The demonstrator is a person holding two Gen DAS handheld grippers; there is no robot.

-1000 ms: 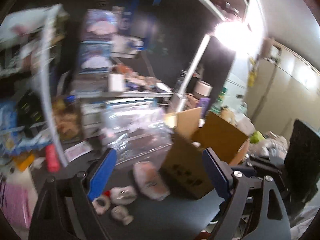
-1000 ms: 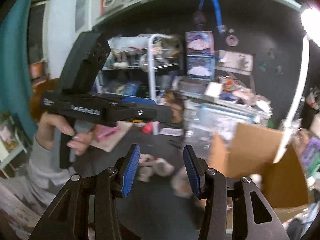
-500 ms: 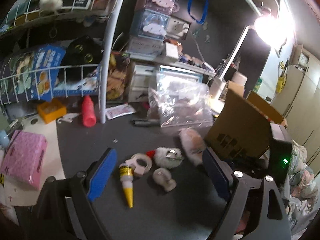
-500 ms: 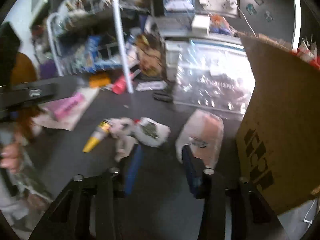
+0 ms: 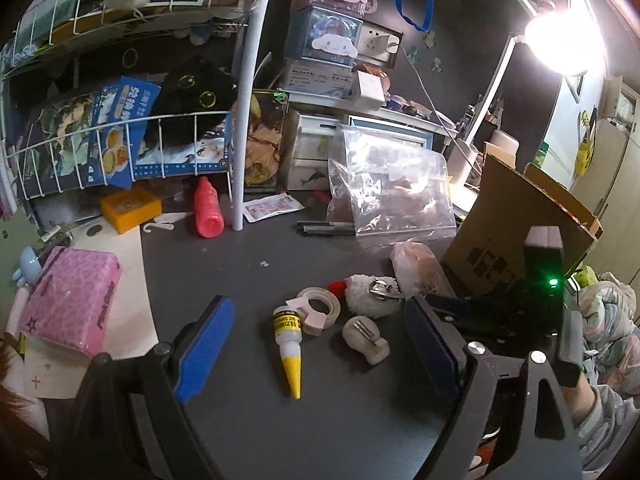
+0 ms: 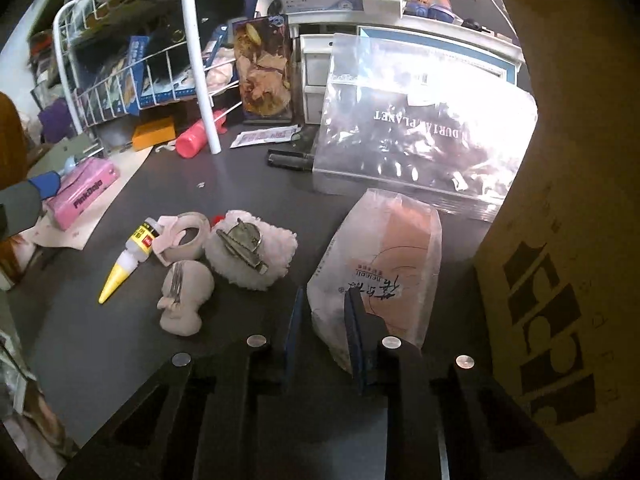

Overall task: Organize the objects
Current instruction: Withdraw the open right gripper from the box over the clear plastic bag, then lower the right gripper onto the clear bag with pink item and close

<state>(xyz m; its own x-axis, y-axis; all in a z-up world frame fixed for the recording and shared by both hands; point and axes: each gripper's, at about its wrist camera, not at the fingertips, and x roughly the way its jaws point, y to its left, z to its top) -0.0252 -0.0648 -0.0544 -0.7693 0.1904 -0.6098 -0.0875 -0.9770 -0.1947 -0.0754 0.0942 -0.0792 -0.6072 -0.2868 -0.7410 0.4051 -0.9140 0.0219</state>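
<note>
On the dark desk lie a glue bottle (image 5: 289, 344) with a yellow tip, a tape roll (image 5: 320, 307), a white fluffy hair clip (image 5: 370, 294), a small beige clip (image 5: 366, 338) and a translucent pink packet (image 5: 416, 270). My left gripper (image 5: 320, 356) is open above the glue and clips. My right gripper (image 6: 324, 324) has its blue pads around the near corner of the pink packet (image 6: 380, 264), which rests on the desk. The glue (image 6: 124, 260), tape (image 6: 186, 240), fluffy clip (image 6: 250, 254) and beige clip (image 6: 182, 294) lie to its left.
An open cardboard box (image 6: 568, 200) stands at the right, also in the left wrist view (image 5: 516, 236). A clear zip bag (image 5: 392, 192), black pens (image 6: 290, 158), a red bottle (image 5: 208, 208), a pink box (image 5: 74, 296) and a white wire rack (image 5: 120, 136) crowd the back and left.
Both grippers have swung down toward the desk. The right gripper has come low and narrowed its jaws around the pink packet's corner. The left stays open.
</note>
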